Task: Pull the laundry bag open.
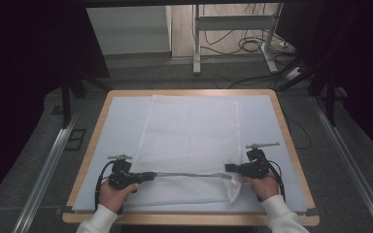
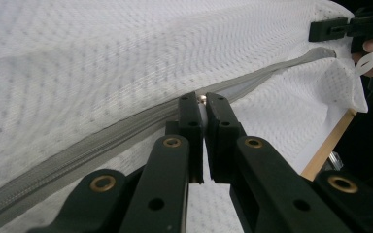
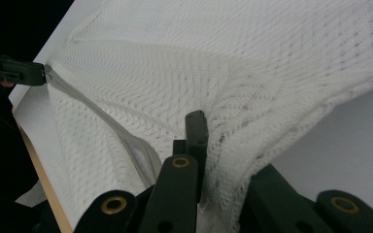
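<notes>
A: High view first: where do you have the white mesh laundry bag with the grey zipper [image 1: 189, 141]?

B: Flat on my pale grey mat, on the wood-edged surface [image 1: 95, 127]. Its near end is lifted between my two claws, with the grey zipper [image 1: 189, 174] stretched taut between them.

A: And your left claw [image 1: 151, 175]?

B: Left gripper view has it pinched narrow on the small metal zipper pull [image 2: 203, 98], jaws nearly touching.

A: The right one?

B: My right claw [image 1: 227, 167] is clamped on the bag's mesh corner beside the zipper's end; the right gripper view has fabric bunched around its jaws.
</notes>
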A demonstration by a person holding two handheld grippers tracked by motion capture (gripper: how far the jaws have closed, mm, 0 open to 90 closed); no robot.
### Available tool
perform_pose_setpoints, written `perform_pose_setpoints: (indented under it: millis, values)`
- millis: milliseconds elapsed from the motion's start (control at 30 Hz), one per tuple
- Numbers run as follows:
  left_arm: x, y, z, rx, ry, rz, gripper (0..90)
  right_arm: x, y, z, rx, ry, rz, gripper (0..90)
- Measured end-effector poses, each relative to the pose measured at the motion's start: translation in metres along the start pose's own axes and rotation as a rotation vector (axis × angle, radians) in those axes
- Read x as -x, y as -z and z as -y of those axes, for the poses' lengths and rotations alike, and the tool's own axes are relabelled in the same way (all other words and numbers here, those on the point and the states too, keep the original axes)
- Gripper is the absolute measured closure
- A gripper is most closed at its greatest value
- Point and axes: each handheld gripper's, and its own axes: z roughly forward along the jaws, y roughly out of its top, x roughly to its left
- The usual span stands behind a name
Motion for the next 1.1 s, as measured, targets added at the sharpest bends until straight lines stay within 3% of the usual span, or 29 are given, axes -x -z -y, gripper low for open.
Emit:
perform_pose_setpoints:
  millis: [1100]
  values:
    - [-0.02, 0.023, 0.012, 0.023, 0.043, -0.029, 87.0, 0.001, 0.002, 0.001, 0.004, -0.002, 0.0, 88.5]
